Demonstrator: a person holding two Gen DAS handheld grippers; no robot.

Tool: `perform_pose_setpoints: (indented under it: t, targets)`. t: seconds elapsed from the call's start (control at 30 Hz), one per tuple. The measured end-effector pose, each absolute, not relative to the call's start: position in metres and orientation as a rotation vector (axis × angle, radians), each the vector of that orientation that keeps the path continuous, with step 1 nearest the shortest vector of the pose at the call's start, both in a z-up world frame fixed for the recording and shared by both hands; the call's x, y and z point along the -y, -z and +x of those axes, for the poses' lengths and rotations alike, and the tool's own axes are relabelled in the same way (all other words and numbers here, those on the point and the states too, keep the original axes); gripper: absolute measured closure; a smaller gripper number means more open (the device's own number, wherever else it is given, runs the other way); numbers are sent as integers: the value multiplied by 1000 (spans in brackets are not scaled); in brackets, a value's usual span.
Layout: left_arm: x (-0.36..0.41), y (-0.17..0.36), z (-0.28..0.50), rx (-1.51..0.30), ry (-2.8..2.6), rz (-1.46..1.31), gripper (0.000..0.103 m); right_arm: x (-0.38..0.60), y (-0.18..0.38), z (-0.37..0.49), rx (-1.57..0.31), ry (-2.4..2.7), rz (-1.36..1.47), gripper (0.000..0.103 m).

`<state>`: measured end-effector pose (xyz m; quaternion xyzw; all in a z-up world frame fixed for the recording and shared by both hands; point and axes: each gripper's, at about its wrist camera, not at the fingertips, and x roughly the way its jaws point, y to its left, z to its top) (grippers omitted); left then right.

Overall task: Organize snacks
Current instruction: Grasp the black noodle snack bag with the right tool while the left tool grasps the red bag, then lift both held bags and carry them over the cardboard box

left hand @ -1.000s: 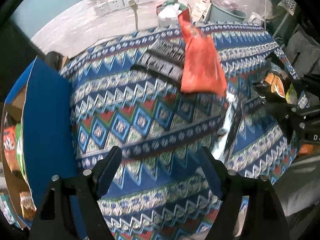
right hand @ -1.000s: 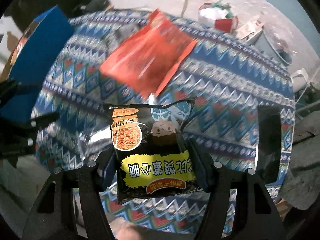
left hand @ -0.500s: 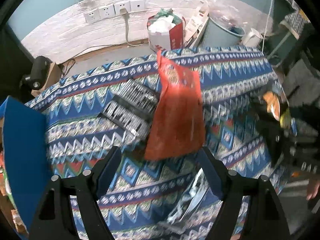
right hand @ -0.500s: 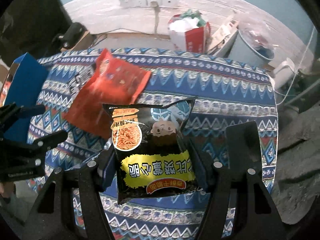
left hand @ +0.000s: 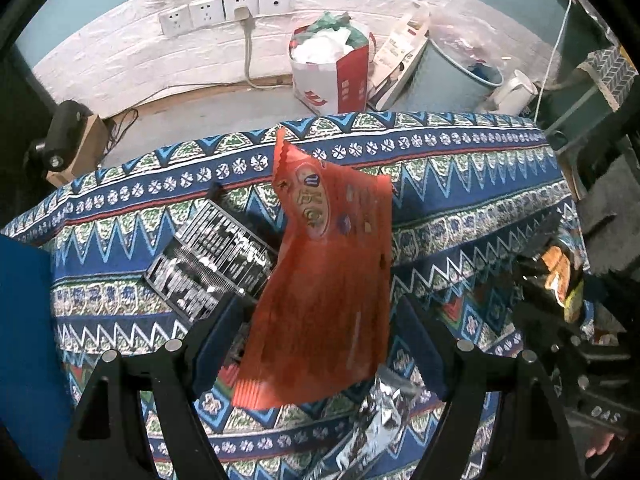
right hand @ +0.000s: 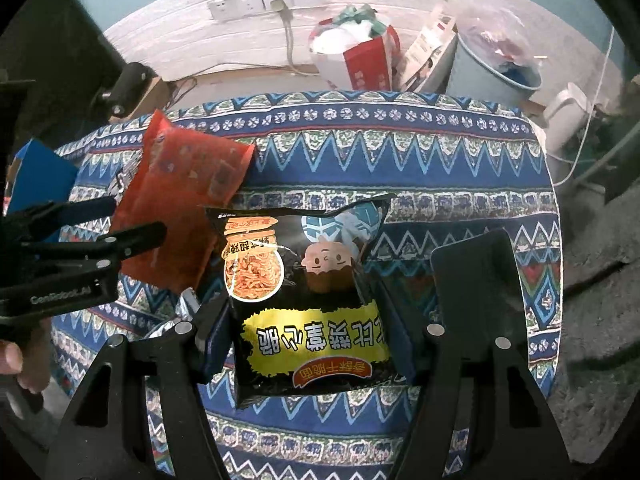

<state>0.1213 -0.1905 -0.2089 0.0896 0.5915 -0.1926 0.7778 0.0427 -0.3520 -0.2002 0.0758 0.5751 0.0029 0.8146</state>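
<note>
1. Between the fingers of the right gripper (right hand: pixel 308 344) sits a black noodle-snack bag (right hand: pixel 308 292), pinched at its lower part; its yellow band of print reads upside down in the right wrist view, and the bag stands up above the patterned cloth.
2. Over on the person's left, the left gripper (left hand: pixel 320 344) has its fingers spread wide, with the lower half of an orange-red snack bag (left hand: pixel 332 280) lying in the gap. Neither finger (left hand: pixel 218 340) presses on the bag, so this claw is released (the bag looks slightly blurred in that view).
3. That orange-red bag (right hand: pixel 180 196) lies flat on the blue zigzag tablecloth (right hand: pixel 400 160), its top corner pointing toward the far edge of the table.
4. Just beside the orange-red bag, on its left in the left wrist view, is a black packet with silver print (left hand: pixel 208 268), partly tucked under the bag's edge.
5. A crumpled silver foil wrapper (left hand: pixel 380 412) lies on the cloth near the left gripper's right finger.
6. At the far left edge stands a blue box (left hand: pixel 28 340).
7. Behind the table, on the floor by the white wall, are a red-and-white paper bag stuffed with rubbish (left hand: pixel 332 68) and a grey bin (right hand: pixel 492 68).
</note>
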Motion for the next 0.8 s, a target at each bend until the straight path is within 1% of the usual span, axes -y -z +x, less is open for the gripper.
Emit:
perform_pose_setpoints:
  t: [0.23, 0.27, 0.3, 0.33, 0.37, 0.43, 0.53, 0.63, 0.8]
  targets:
    - [204, 221, 124, -1258, 399, 225, 22, 352, 204, 47, -1231, -16, 175, 38]
    - [205, 222, 124, -1251, 403, 231, 24, 352, 205, 47, -1232, -18, 174, 38]
    - [208, 222, 122, -1245, 411, 244, 31, 351, 206, 48, -1234, -20, 173, 38]
    - [210, 223, 121, -1239, 409, 262, 43, 351, 206, 48, -1235, -19, 172, 38]
    - [212, 223, 120, -1233, 413, 280, 48, 351, 207, 48, -1237, -18, 172, 38]
    - [213, 223, 117, -1228, 427, 283, 62, 351, 209, 48, -1241, -16, 173, 38]
    - [210, 221, 114, -1227, 448, 263, 76, 351, 210, 48, -1244, -12, 174, 38]
    - [207, 214, 109, -1213, 464, 262, 84, 348, 208, 48, -1240, -12, 170, 38]
    - [202, 198, 99, -1166, 476, 273, 89, 342, 203, 48, -1220, -13, 165, 38]
